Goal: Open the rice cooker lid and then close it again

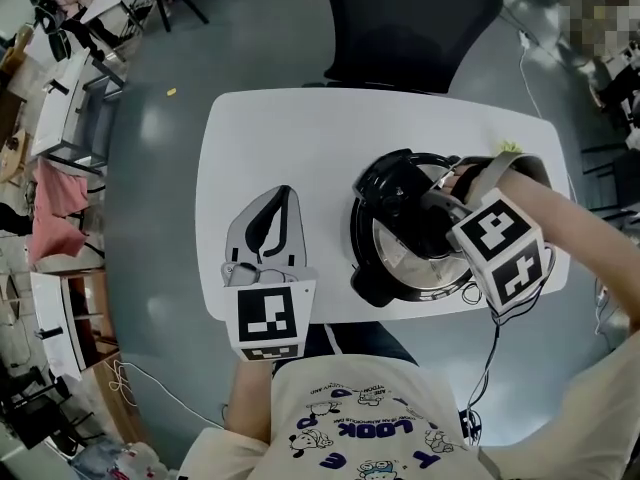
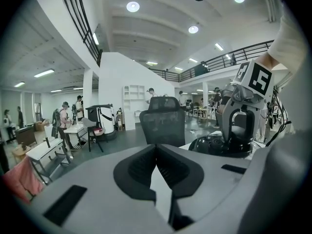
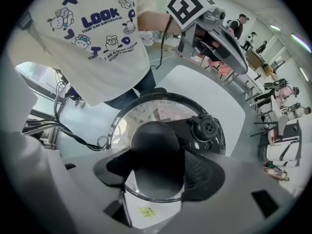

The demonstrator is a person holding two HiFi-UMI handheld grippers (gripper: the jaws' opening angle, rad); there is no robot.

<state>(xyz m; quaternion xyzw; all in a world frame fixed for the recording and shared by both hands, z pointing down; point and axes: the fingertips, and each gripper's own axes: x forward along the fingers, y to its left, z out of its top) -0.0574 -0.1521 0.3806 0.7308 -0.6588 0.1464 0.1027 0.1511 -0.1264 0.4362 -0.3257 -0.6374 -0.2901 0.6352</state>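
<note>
The rice cooker [image 1: 385, 268] is black and stands on the right half of the white table [image 1: 270, 138]; its glass lid [image 3: 146, 113] lies flat on the pot. My right gripper [image 3: 156, 172] points straight down over the lid. The round black lid knob [image 3: 156, 150] sits between its pads, which flank it closely; I see no squeeze on it. From the head view that gripper [image 1: 440, 213] covers the knob. My left gripper [image 1: 285, 196] rests on the table left of the cooker, shut and empty [image 2: 157, 167]. In the left gripper view the cooker [image 2: 214, 145] sits under the right gripper [image 2: 239, 130].
A black steam vent [image 3: 207, 128] sits on the lid beside the knob. A small yellow scrap [image 3: 145, 211] lies on the table near the cooker. A black office chair [image 1: 410, 23] stands behind the table's far edge. Cables hang off the near right edge.
</note>
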